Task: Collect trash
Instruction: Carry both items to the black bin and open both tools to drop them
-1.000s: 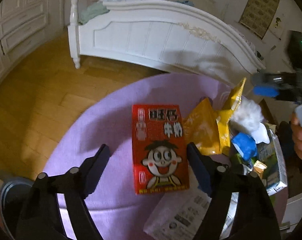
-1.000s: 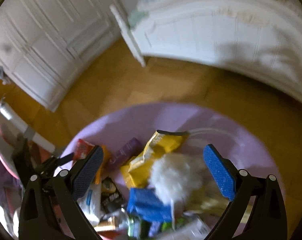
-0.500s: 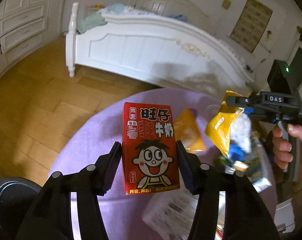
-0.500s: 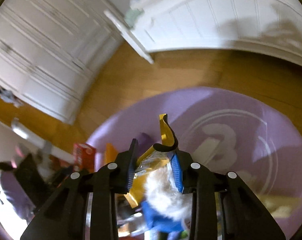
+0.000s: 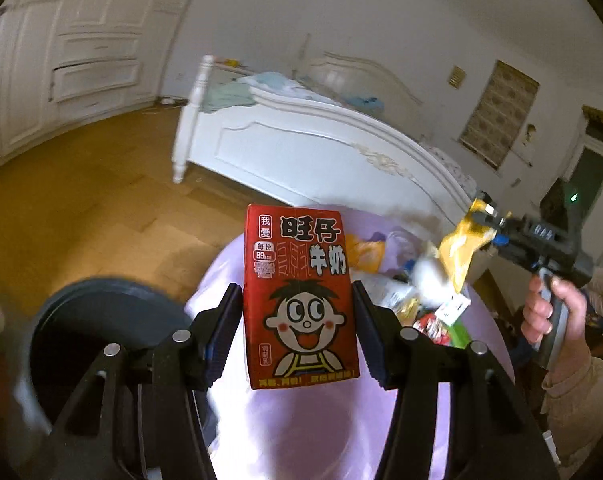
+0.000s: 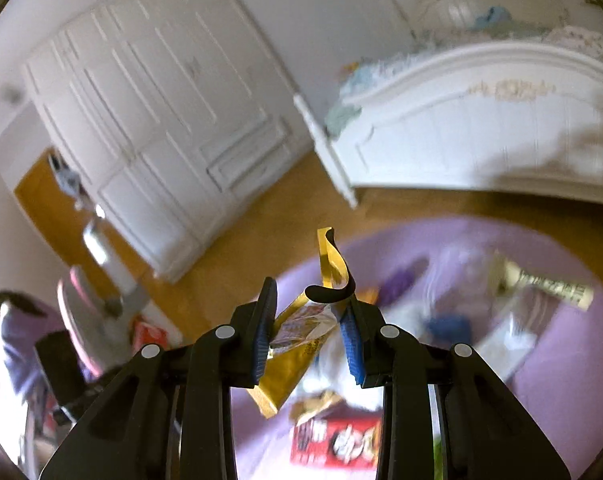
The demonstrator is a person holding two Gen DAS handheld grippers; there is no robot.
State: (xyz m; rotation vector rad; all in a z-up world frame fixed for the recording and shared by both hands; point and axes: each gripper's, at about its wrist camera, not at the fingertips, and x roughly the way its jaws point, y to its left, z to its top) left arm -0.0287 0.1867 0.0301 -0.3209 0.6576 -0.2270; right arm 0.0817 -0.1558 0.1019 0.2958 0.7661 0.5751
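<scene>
My left gripper (image 5: 297,332) is shut on a red milk carton (image 5: 299,296) with a cartoon face, held upright above the round purple table (image 5: 321,432). My right gripper (image 6: 307,334) is shut on a crumpled yellow snack bag (image 6: 297,344), lifted above the table; the bag also shows in the left wrist view (image 5: 461,248). A dark round trash bin (image 5: 97,336) stands low on the left, beside the table. More trash lies in a pile on the table (image 5: 413,292).
A white bed (image 5: 309,148) stands behind the table, white wardrobes (image 6: 153,132) along the wall, and wooden floor (image 5: 81,208) between them. A red packet (image 6: 337,444) and paper scraps lie on the purple table (image 6: 561,380).
Both grippers closed on their items and lifted: the left on the red carton, the right on the yellow bag. The left view swung up and left, bringing the trash bin into sight.
</scene>
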